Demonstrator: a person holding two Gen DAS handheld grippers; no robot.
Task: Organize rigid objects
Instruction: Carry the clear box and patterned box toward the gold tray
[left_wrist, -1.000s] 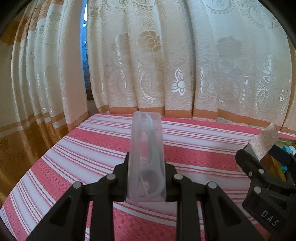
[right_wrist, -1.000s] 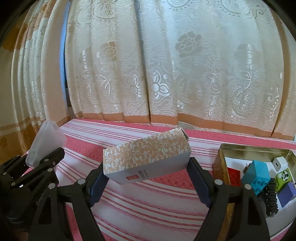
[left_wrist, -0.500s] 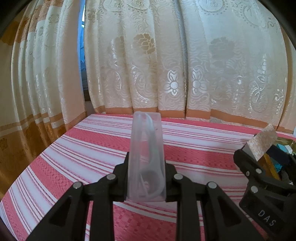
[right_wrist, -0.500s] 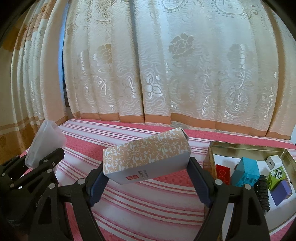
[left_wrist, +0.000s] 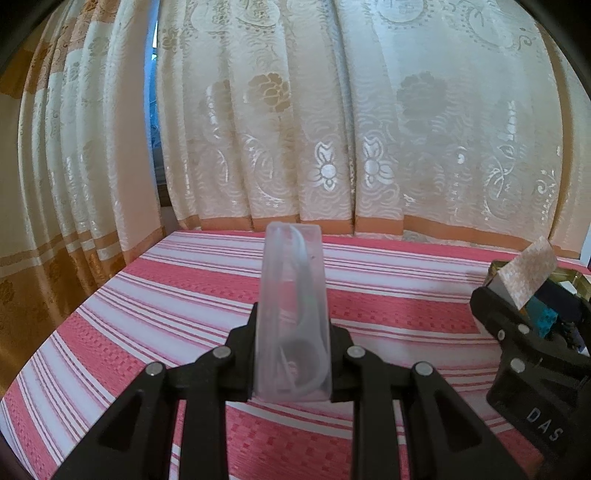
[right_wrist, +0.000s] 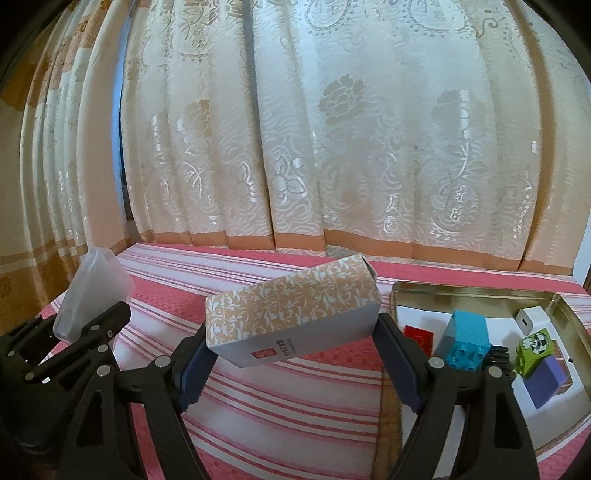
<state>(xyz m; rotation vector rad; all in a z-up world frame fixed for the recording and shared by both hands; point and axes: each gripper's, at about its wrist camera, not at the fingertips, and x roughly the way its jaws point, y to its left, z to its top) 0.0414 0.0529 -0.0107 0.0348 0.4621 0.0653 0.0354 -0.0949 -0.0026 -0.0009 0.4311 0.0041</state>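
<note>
The curtain (right_wrist: 332, 147) hangs close behind the far edge of the counter (left_wrist: 184, 295), whose striped red cloth lies bare across the left and middle, so there is ample room there. At the right stands the tin (right_wrist: 480, 291), already holding a few blocks and small pieces, with free floor at its near left and back.

The right claw (right_wrist: 291, 343) grips the box (right_wrist: 295, 310) by its two ends, clear above the cloth and just left of the tin, tilted with its right end higher. It looks like light, stiff card with a smooth finish; an end-to-end hold could let it pivot, and a hard squeeze might dent it. The tin's raised rim is the edge to clear.

The left claw (left_wrist: 291, 354) is clenched on the case (left_wrist: 291, 314), upright, held low on its flat sides. It seems a light, slick, frosted plastic with something coiled inside, likely a cable; a low grip leaves its top free to tip.
</note>
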